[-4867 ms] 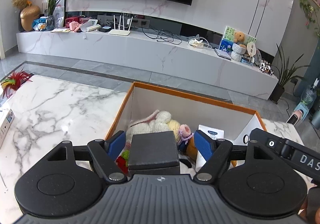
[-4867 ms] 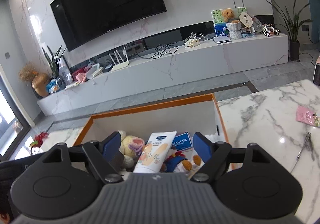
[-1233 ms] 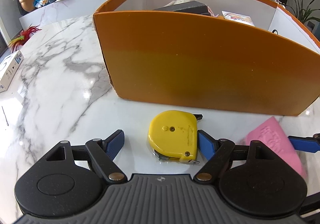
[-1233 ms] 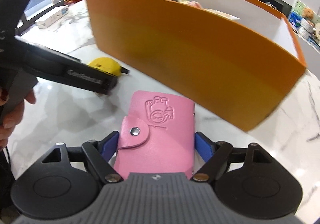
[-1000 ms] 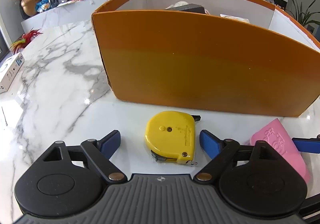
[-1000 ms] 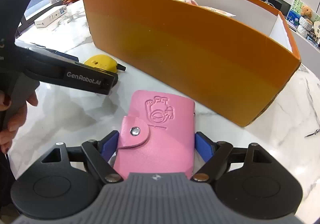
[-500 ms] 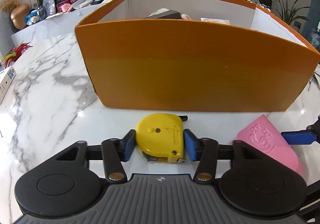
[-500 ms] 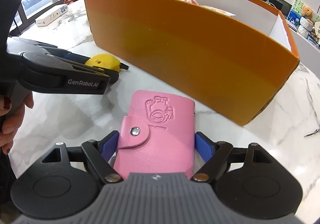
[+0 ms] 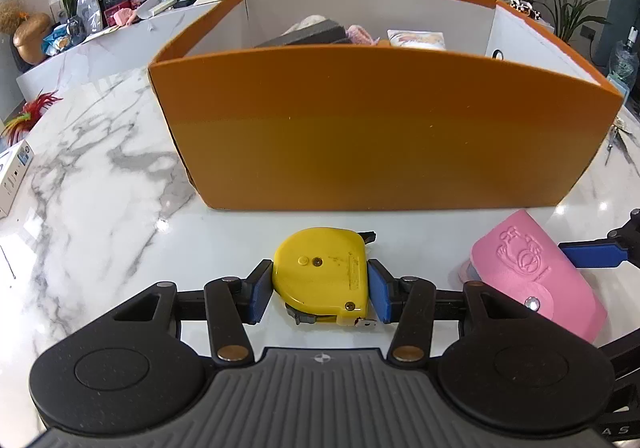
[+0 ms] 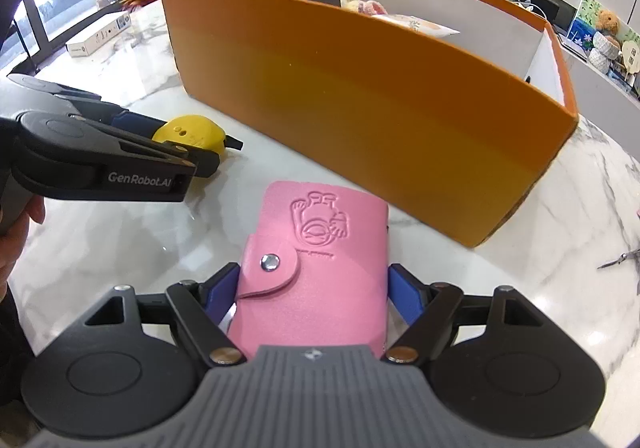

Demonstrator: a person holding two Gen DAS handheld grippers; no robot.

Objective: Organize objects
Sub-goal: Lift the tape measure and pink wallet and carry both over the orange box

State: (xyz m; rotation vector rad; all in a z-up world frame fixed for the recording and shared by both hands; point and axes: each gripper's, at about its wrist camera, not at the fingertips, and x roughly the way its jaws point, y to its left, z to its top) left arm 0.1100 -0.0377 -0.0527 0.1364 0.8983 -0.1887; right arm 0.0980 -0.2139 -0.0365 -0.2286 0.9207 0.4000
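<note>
At lower centre of the left wrist view, the left gripper [image 9: 319, 290] clamps its blue pads on the yellow plastic tape measure [image 9: 323, 274] lying on the white marble table [image 9: 92, 184] before the orange cardboard box [image 9: 384, 128], while the right gripper's [image 10: 316, 294] jaws are closing around the pink leather card wallet [image 10: 316, 268].

Two grippers are counted on the marble table [image 9: 92, 176]: the left gripper [image 9: 319, 290] and the right gripper [image 10: 314, 290]. One yellow tape measure [image 9: 322, 274], one pink card wallet [image 10: 320, 264] and one orange box [image 9: 380, 128] are seen near them. One white carton [image 10: 98, 34] is counted at the far left and one pair of small scissors [image 10: 618, 259] at the right.
</note>
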